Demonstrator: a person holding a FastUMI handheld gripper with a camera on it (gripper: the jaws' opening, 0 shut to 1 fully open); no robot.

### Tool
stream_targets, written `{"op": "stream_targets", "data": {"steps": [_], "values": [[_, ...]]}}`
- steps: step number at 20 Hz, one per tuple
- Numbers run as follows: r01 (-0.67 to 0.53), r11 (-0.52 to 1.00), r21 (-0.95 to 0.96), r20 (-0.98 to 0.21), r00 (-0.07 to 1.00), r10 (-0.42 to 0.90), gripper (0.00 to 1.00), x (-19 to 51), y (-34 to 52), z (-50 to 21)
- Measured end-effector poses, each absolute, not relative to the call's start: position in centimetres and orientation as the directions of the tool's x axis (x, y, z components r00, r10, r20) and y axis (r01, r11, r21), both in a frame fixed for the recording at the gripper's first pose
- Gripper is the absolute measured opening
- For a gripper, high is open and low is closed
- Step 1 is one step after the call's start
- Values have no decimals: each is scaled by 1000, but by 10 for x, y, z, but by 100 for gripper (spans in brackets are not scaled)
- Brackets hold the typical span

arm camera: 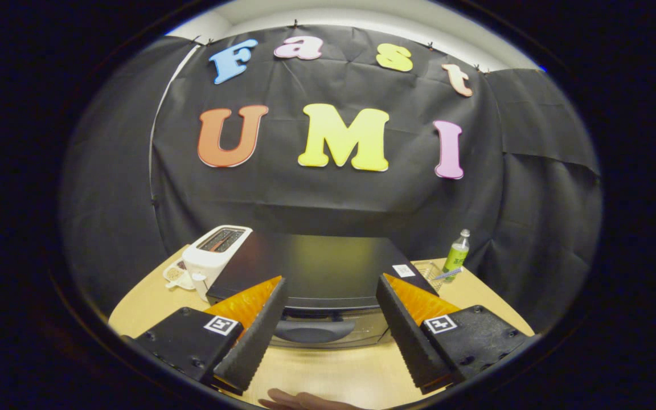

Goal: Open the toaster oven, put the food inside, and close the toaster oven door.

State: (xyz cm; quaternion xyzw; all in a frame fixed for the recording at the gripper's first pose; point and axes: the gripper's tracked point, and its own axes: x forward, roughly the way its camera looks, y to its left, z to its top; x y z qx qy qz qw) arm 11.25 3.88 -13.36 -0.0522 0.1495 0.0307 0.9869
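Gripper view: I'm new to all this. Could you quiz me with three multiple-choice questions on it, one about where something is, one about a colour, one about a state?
1. Where is the white toaster?
A. On top of the oven
B. On the table beside the oven
C. Between the jaws

2. What colour is the bottle?
A. Green
B. Red
C. Blue

3. How is the gripper?
A. Shut on the oven door
B. Shut on the bottle
C. Open, holding nothing

Answers:
1 B: it stands on the wooden table against one side of the black oven.
2 A: its body is green, with a pale cap.
3 C: the jaws stand wide apart, with the oven's closed door just beyond them.
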Motion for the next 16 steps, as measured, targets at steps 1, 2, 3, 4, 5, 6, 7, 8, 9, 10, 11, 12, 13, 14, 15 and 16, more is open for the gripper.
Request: {"op": "stream_targets", "data": {"steps": [1,2,3,4,5,6,7,8,9,10,11,12,13,14,15,16], "values": [[-80,993,-88,-321,946,48,100,115,43,-142],[-80,992,-94,-338,940,44,100,118,44,-150],[-72,992,-108,-349,937,30,100,122,43,-156],[-64,991,-116,-360,933,18,100,124,40,-164],[-61,992,-112,-381,925,14,100,125,41,-172],[-64,993,-94,-404,915,21,100,125,42,-181],[-68,994,-80,-424,905,27,100,125,44,-188],[-62,995,-82,-426,904,21,100,126,45,-190],[-54,994,-96,-426,905,8,100,128,43,-191],[-56,994,-97,-431,902,9,100,130,43,-194],[-72,994,-78,-444,896,30,100,131,46,-201],[-79,996,-47,-449,892,50,100,134,50,-205],[-79,996,-33,-443,895,56,100,132,48,-203],[-82,996,-28,-446,893,61,100,131,48,-203],[-85,996,-26,-428,901,66,100,132,49,-202],[-93,995,-34,-417,906,70,100,131,50,-203]]}}
